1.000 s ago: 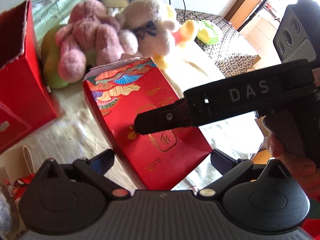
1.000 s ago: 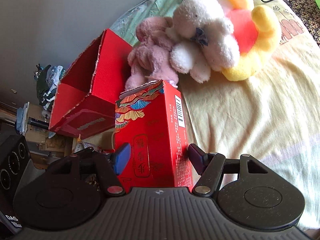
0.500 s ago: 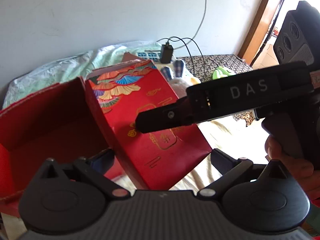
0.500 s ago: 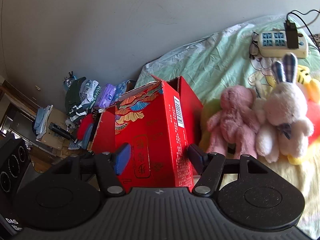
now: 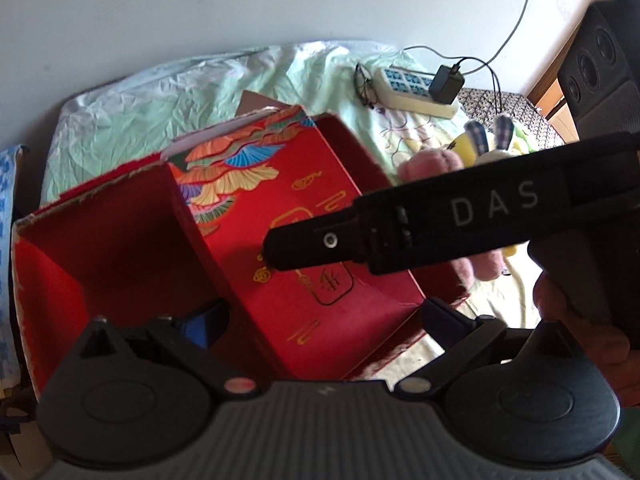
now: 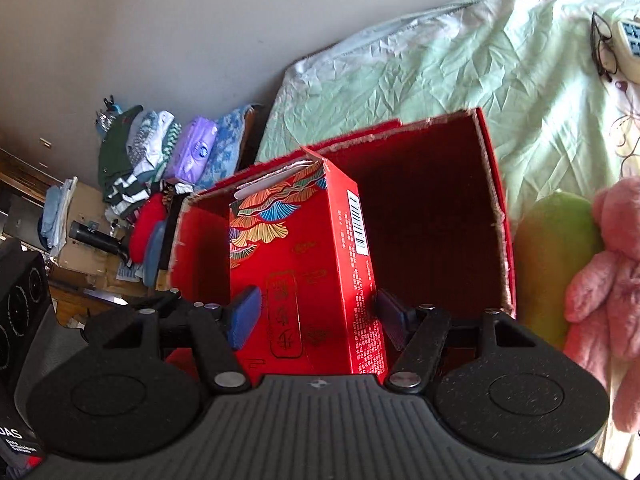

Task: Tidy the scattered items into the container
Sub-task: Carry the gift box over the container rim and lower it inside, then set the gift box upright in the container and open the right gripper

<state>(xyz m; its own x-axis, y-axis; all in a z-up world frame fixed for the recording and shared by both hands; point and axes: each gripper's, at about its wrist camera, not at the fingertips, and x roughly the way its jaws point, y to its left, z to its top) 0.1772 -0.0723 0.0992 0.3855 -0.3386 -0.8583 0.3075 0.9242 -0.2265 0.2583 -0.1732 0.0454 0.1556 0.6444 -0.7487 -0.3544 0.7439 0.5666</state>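
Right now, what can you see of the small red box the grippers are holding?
The small red box is a tall, narrow carton, seemingly glossy cardboard, with fan patterns in gold, blue and orange near its top, gold characters on its front and a barcode on one narrow side. Its top flap is slightly open, showing white inside. It stands roughly upright, tilted a little, over the open red container. The right gripper clamps its narrow sides; the left gripper straddles it too.
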